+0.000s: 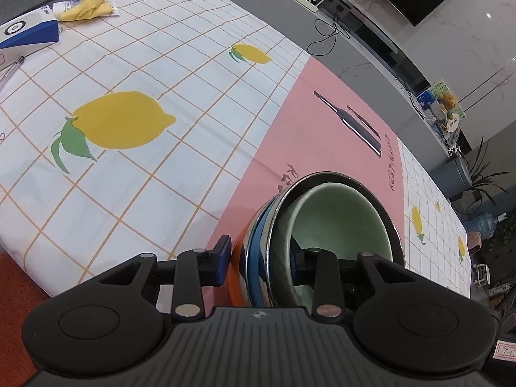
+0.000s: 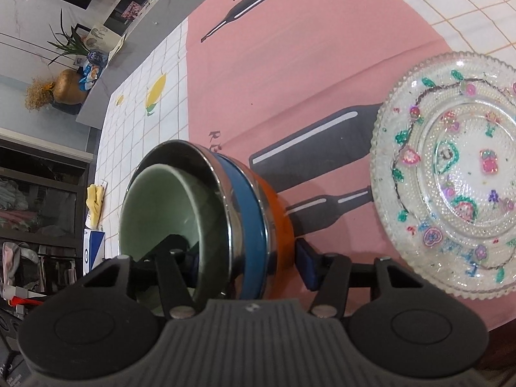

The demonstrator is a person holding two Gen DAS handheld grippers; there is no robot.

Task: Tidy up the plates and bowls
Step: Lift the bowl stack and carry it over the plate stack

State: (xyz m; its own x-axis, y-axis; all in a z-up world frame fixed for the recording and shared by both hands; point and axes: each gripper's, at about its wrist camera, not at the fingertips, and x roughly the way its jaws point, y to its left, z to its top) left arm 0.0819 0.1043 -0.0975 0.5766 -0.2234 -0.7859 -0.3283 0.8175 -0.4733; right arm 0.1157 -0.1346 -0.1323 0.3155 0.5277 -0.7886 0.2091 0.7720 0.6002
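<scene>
A nested stack of bowls (image 1: 322, 225) sits over the pink placemat (image 1: 306, 135): a pale green bowl inside a steel-rimmed one, with blue and orange bowls outside. My left gripper (image 1: 261, 258) straddles the stack's rim, one finger (image 1: 222, 258) outside, the other inside the green bowl. In the right wrist view the same stack (image 2: 200, 213) is clamped by my right gripper (image 2: 248, 264), with one finger (image 2: 306, 267) outside the orange wall. A clear glass plate (image 2: 451, 174) with painted flowers lies on the placemat to the right.
The lemon-print tablecloth (image 1: 129, 129) covers the table. A blue-white box (image 1: 29, 32), a yellow cloth (image 1: 87, 6) and a pen (image 1: 13, 67) lie at the far left. A grey counter and a plant stand beyond the table.
</scene>
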